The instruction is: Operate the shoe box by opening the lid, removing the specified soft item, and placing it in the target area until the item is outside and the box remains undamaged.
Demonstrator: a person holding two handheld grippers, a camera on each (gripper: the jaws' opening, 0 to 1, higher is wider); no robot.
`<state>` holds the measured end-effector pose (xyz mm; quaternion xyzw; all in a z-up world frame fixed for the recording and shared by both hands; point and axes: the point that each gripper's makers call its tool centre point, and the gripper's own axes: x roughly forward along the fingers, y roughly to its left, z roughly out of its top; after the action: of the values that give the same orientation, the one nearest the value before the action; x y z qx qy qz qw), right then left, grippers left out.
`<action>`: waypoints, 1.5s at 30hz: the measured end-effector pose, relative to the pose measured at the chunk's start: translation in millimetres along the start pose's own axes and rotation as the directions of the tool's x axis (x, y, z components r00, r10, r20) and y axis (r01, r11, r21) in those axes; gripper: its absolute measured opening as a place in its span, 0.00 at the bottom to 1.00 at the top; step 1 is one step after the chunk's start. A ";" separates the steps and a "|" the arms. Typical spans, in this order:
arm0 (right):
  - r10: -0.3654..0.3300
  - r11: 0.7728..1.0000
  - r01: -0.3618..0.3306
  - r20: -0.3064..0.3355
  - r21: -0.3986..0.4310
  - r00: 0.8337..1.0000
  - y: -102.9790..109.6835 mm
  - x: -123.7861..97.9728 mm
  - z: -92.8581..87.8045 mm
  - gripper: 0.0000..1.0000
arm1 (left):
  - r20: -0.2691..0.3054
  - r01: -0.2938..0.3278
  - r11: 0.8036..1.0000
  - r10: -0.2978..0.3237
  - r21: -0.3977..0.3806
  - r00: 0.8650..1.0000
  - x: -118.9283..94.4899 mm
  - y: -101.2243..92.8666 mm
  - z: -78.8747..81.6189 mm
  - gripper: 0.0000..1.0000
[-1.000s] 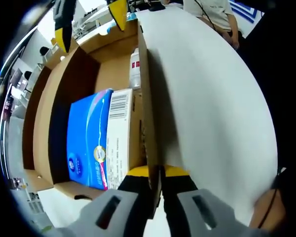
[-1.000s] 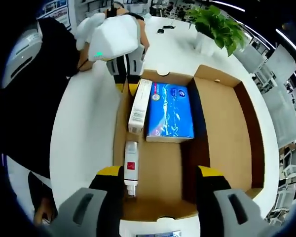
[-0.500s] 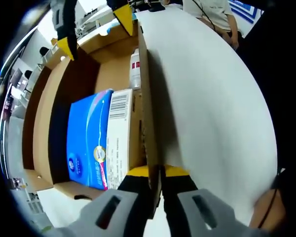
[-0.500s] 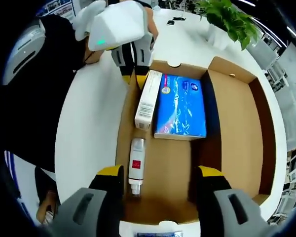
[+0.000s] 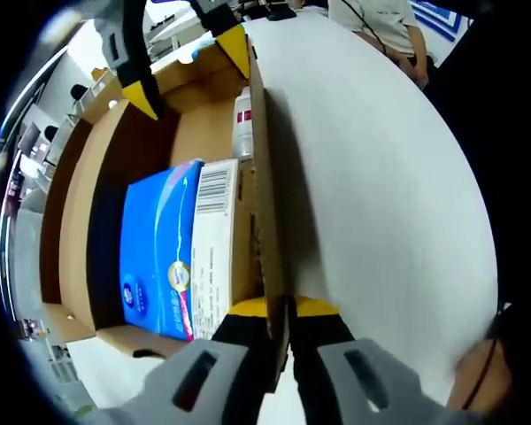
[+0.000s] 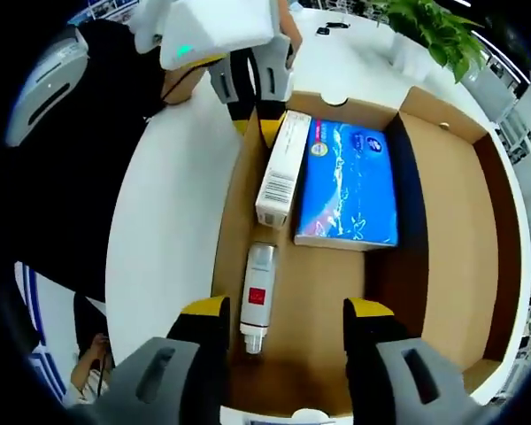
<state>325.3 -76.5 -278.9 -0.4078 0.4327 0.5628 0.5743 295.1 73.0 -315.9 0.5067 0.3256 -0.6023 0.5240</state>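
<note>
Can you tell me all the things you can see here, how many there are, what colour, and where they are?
shoe box: one, brown cardboard, open, on the white table.
blue pack: one, blue with white pattern, lying flat inside the box, beside the white carton.
white carton: one, white with a barcode, inside the box along its wall.
white tube: one, white with a red label, lying inside the box near the right gripper.
table: one, white, under the box.
plant: one, green, at the table's far side.
left gripper: one, yellow-tipped, shut on the box wall.
right gripper: one, yellow-tipped, open over the box.
</note>
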 end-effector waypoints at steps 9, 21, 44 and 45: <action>0.022 1.000 -0.022 -0.022 -0.002 1.000 1.0 11.2 -1.2 0.55 | -0.001 0.002 1.000 -0.002 0.000 1.000 0.0 3.2 -1.4 0.05; 0.061 0.998 -0.064 -0.106 -0.026 0.993 11.8 41.9 -7.8 0.55 | -0.004 0.008 1.000 -0.008 0.001 1.000 -1.4 1.8 -5.8 0.04; 0.001 0.993 0.020 -0.181 0.114 0.983 14.9 61.2 -27.4 0.52 | -0.012 0.008 1.000 -0.008 0.022 1.000 -0.5 0.0 -7.1 0.04; -0.013 0.990 0.040 -0.199 0.132 0.980 13.6 61.0 -29.9 0.51 | -0.012 0.007 1.000 -0.007 0.023 1.000 -0.4 0.2 -6.9 0.04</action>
<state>310.1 -86.7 -345.7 -0.4274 0.5192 0.4811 0.5625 297.1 79.4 -317.4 0.5151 0.3237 -0.6048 0.5139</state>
